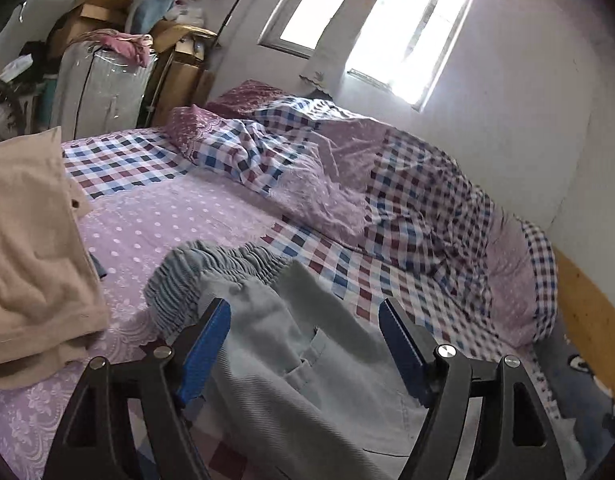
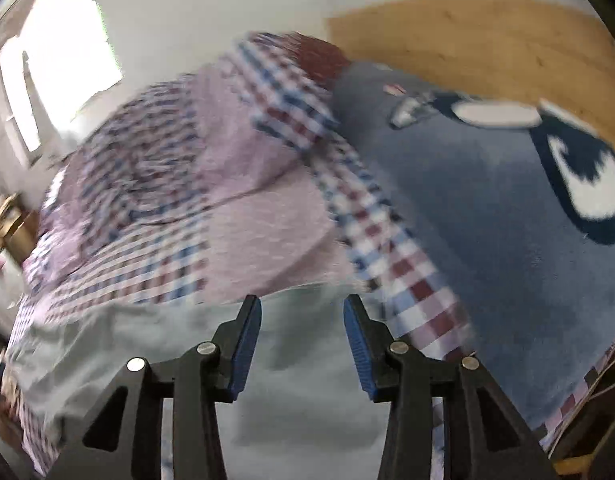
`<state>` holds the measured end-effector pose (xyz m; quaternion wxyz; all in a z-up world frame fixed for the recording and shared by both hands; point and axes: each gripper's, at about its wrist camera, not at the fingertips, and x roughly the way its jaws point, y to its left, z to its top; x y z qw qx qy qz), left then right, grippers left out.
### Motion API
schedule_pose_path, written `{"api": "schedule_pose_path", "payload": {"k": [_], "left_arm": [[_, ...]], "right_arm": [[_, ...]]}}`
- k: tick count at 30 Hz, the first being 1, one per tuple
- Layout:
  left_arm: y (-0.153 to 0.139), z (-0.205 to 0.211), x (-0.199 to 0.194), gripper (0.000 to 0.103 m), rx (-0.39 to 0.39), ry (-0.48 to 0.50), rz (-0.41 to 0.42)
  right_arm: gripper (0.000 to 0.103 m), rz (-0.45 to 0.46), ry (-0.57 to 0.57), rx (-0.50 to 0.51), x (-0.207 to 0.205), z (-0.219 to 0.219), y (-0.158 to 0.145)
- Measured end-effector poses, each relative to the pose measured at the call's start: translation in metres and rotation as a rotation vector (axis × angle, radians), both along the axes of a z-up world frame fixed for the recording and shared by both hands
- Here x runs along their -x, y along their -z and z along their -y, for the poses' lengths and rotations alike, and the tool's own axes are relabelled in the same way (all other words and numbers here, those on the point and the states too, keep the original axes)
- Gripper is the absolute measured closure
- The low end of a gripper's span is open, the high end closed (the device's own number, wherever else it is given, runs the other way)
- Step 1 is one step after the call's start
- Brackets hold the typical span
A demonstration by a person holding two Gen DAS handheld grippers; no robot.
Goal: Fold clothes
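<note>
Sunlit window [image 1: 391, 28] above checked bed [image 1: 387, 216]

Trousers [image 1: 291, 360] pale grey-blue. Towel [image 1: 31, 240] beige. Bedspread [image 1: 155, 224] lilac with white dots, red-blue-white check patches. Rug [image 2: 487, 208] blue, navy-white motif. Finger pads [image 1: 205, 352] blue.

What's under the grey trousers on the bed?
The grey trousers lie on the bedspread, purple with dots and checked patches. Whatever lies directly beneath the trousers is covered.
</note>
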<state>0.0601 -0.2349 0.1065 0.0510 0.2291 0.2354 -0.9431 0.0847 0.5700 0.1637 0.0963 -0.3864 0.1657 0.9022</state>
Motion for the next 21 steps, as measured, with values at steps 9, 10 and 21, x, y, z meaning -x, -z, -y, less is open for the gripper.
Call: {"api": "schedule_pose_path", "payload": {"k": [9,10,21], "left_arm": [[0.012,-0.011,0.011,0.023,0.032,-0.004,0.027],[0.014,-0.012,0.013,0.023,0.035,-0.004,0.033],[0.021,-0.025,0.021,0.023,0.080,0.011,0.055]], "right_arm": [[0.055,0.216,-0.099,-0.032,0.066,-0.020,0.066],[0.055,0.235,-0.114,-0.030,0.068,-0.019,0.073],[0.101,0.142,-0.116,-0.249,0.049,0.001,0.065]]}}
